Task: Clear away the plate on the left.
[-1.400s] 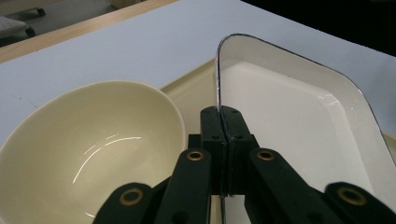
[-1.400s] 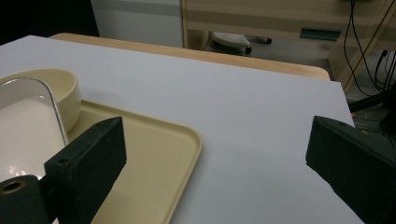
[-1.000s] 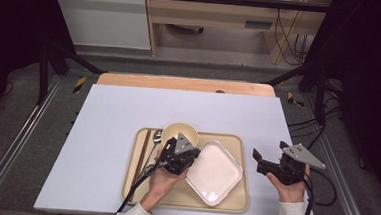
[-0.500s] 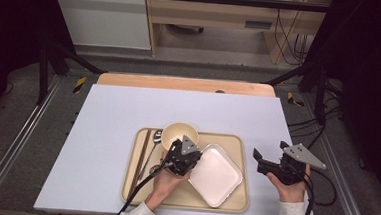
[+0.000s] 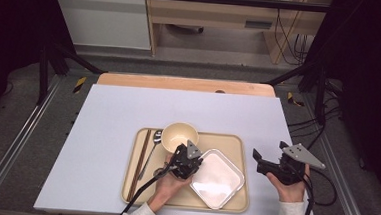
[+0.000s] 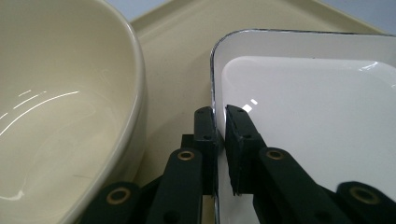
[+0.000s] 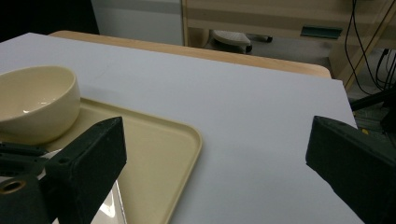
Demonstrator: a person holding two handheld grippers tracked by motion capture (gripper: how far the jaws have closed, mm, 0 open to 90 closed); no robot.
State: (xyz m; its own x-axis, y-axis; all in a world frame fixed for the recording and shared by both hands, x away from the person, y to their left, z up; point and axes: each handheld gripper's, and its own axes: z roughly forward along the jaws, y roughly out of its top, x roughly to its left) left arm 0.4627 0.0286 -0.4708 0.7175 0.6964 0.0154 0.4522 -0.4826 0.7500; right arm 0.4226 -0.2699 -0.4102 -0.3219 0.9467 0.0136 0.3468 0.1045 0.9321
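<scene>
A square white plate (image 5: 219, 179) lies on the right half of a beige tray (image 5: 226, 142), next to a cream bowl (image 5: 179, 136). My left gripper (image 5: 193, 158) reaches over the plate's left corner. In the left gripper view its jaws (image 6: 221, 121) straddle the plate's (image 6: 317, 116) dark rim with a thin gap showing; they have just been opening. The bowl (image 6: 56, 116) stands close on their left, over the tray (image 6: 177, 56). My right gripper (image 5: 268, 151) hovers open and empty right of the tray, its jaws (image 7: 215, 135) wide apart above the table.
Brown chopsticks (image 5: 140, 159) and a metal spoon (image 5: 151, 152) lie along the tray's left side. The tray sits near the front edge of a pale table (image 5: 128, 113). The bowl (image 7: 37, 102) and tray corner (image 7: 159, 154) lie left of the right gripper.
My left hand has sunk a little with the plate, which has come down toward the tray. The right hand has kept still.
</scene>
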